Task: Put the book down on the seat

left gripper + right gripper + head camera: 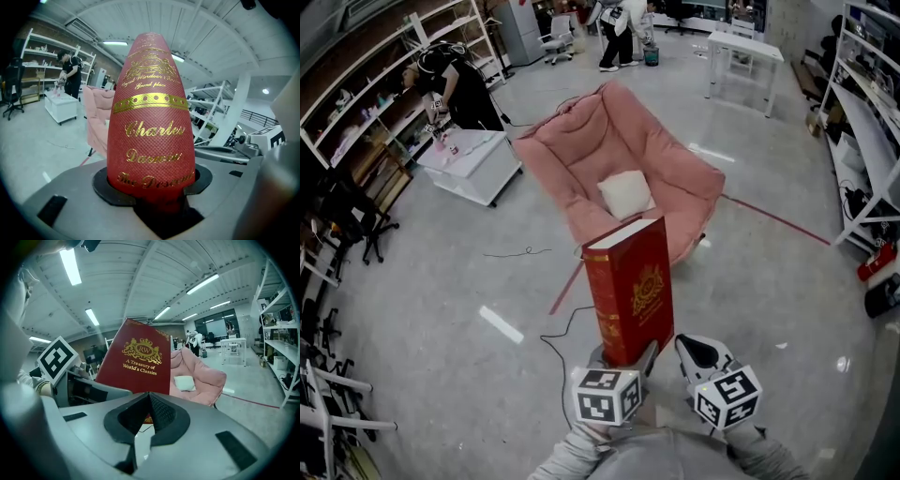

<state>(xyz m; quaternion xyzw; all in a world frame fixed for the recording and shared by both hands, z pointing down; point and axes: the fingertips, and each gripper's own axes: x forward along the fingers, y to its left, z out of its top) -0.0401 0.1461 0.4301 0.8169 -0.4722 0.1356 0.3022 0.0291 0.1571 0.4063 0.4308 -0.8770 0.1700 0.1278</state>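
Observation:
A thick red book (628, 291) with gold print stands upright above the floor, with my left gripper (623, 361) shut on its lower end. In the left gripper view the book's spine (150, 131) fills the space between the jaws of that left gripper (152, 187). My right gripper (694, 349) hangs just right of the book, apart from it, jaws shut on nothing. In the right gripper view the book's cover (136, 364) shows beyond the closed tips of the right gripper (149, 397). Ahead stands the pink padded chair (581, 159), a white cushion (626, 194) on its seat.
A white low cabinet (473, 164) stands left of the chair, a person (455, 84) bending beside it at the shelves. A white desk (745, 52) is at the back right, metal shelving (872, 122) along the right wall. A thin cable (511, 253) lies on the grey floor.

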